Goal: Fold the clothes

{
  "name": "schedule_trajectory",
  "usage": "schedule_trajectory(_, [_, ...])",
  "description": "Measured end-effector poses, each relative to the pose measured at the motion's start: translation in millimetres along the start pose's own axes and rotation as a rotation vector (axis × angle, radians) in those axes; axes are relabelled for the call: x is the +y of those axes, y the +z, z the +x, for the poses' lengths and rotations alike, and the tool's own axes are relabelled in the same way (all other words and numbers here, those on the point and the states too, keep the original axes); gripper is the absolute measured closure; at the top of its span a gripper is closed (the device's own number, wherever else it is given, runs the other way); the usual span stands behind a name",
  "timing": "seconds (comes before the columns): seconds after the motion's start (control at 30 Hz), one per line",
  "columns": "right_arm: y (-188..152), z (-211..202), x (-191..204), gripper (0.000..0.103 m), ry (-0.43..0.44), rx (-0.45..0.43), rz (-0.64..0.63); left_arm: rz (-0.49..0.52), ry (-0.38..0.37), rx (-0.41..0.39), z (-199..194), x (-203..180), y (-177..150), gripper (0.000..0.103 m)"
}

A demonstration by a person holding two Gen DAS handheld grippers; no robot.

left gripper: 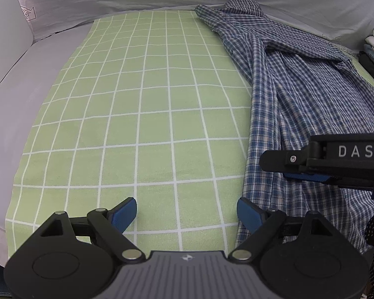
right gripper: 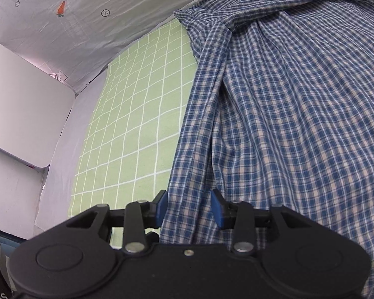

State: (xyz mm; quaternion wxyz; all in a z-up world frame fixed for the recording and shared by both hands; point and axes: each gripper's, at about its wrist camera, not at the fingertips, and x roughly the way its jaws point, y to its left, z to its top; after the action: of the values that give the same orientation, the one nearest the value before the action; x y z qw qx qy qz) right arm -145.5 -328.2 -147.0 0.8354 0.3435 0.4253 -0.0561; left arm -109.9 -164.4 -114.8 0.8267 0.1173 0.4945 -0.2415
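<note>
- Left wrist view: the left claw (left gripper: 187,215) hangs released over the green checked cloth (left gripper: 137,114); the plaid shirt (left gripper: 299,104) lies to its right, long axis running away.
- Right wrist view: the right claw (right gripper: 189,208), nearer, straddles the shirt's near-left hem, jaws apart, not yet clenched.

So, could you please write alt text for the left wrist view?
The open left gripper hovers over a green checked cloth, holding nothing. A blue plaid shirt lies crumpled along the cloth's right side, and the right gripper reaches over it from the right.
</note>
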Motion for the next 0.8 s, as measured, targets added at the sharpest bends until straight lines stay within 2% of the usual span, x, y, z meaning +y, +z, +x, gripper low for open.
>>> schedule_trajectory(0.03, [-0.9, 0.5, -0.9, 0.066, 0.010, 0.005, 0.007, -0.003, -0.001, -0.001, -0.1, 0.1, -0.1, 0.015])
schedule_trajectory(0.07, [-1.7, 1.2, -0.5, 0.074, 0.023, 0.010, 0.006, -0.006, -0.002, -0.001, -0.2, 0.2, -0.2, 0.015])
schedule_trajectory(0.1, [-2.6, 1.8, 0.0, 0.088, 0.037, 0.015, 0.003, -0.009, -0.003, -0.002, -0.4, 0.3, -0.3, 0.015])
schedule_trajectory(0.2, [-3.4, -2.2, 0.5, 0.097, 0.056, 0.005, -0.002, -0.026, 0.006, -0.025, -5.5, 2.9, 2.0, 0.015])
schedule_trajectory(0.33, [0.5, -23.3, -5.8, 0.099, 0.094, -0.034, 0.021, -0.085, 0.016, -0.063, -13.5, 12.3, 9.2, 0.015])
schedule_trajectory(0.43, [3.4, -44.1, -13.4, 0.099, 0.117, -0.067, 0.039, -0.090, 0.016, -0.075, -14.3, 9.1, 13.8, 0.015])
schedule_trajectory(0.57, [10.0, -68.0, -35.0, 0.099, 0.108, -0.113, 0.093, -0.047, -0.029, -0.074, -13.4, -11.8, 16.0, 0.015])
schedule_trajectory(0.8, [15.7, -86.8, -79.2, 0.099, 0.032, -0.139, 0.162, 0.062, -0.097, -0.066, -8.1, -61.3, 16.2, 0.015])
